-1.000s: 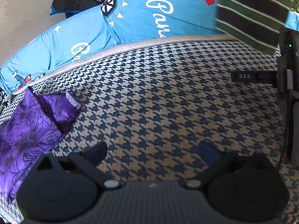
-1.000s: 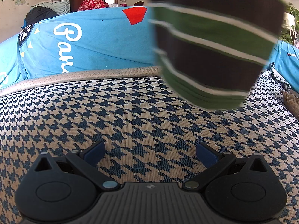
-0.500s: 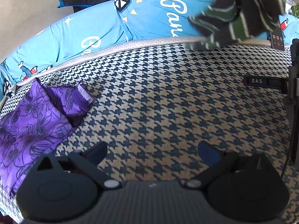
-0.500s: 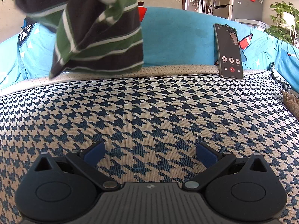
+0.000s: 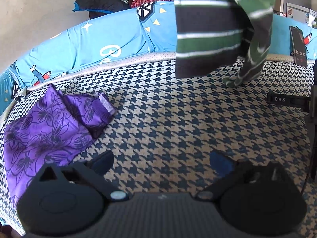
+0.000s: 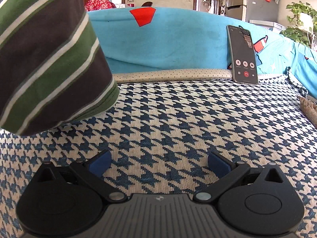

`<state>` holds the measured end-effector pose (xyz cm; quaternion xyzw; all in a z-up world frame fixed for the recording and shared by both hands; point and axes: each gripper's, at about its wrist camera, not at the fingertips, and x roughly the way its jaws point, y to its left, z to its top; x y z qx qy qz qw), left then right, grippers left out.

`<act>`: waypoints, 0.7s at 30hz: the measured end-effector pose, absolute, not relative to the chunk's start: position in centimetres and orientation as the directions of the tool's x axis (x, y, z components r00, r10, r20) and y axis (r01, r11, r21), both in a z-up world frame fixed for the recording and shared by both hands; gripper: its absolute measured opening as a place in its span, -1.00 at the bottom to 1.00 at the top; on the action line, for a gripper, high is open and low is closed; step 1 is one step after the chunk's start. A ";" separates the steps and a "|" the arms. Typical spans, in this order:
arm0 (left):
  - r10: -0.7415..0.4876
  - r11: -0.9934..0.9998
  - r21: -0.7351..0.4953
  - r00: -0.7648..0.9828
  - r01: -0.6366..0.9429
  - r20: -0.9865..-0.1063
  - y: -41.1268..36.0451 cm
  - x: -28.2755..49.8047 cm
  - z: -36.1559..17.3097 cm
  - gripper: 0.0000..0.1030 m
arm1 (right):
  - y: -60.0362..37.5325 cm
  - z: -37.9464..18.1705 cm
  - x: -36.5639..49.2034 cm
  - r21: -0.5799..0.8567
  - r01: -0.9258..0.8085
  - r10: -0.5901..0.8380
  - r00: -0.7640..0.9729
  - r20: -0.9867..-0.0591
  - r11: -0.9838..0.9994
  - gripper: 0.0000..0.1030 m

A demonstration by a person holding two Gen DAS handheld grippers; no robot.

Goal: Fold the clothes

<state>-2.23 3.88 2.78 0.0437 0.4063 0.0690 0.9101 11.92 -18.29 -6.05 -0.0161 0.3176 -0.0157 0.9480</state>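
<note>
I'm holding my left gripper (image 5: 161, 163) and right gripper (image 6: 159, 163) spread wide, grasping nothing, over the houndstooth cover (image 6: 178, 119). A purple garment (image 5: 45, 130) is lying left of the left fingers; a phone (image 6: 242, 54) is leaning on blue cushions (image 6: 168, 45) ahead. The striped shirt (image 5: 208, 33) is hanging ahead, green, dark and white, its tip touching the cover.

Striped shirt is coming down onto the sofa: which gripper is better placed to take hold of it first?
Probably the right gripper: the striped shirt hangs close at its left, hem near the seat. From the left gripper, also open, the shirt looks farther off.
</note>
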 end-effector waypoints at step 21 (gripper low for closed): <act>0.178 0.983 0.101 0.635 -0.157 -0.752 7.1 -3.1 3.1 1.00 | -18.1 -5.9 11.8 -0.042 0.020 -0.041 0.797 -0.603 0.999 1.00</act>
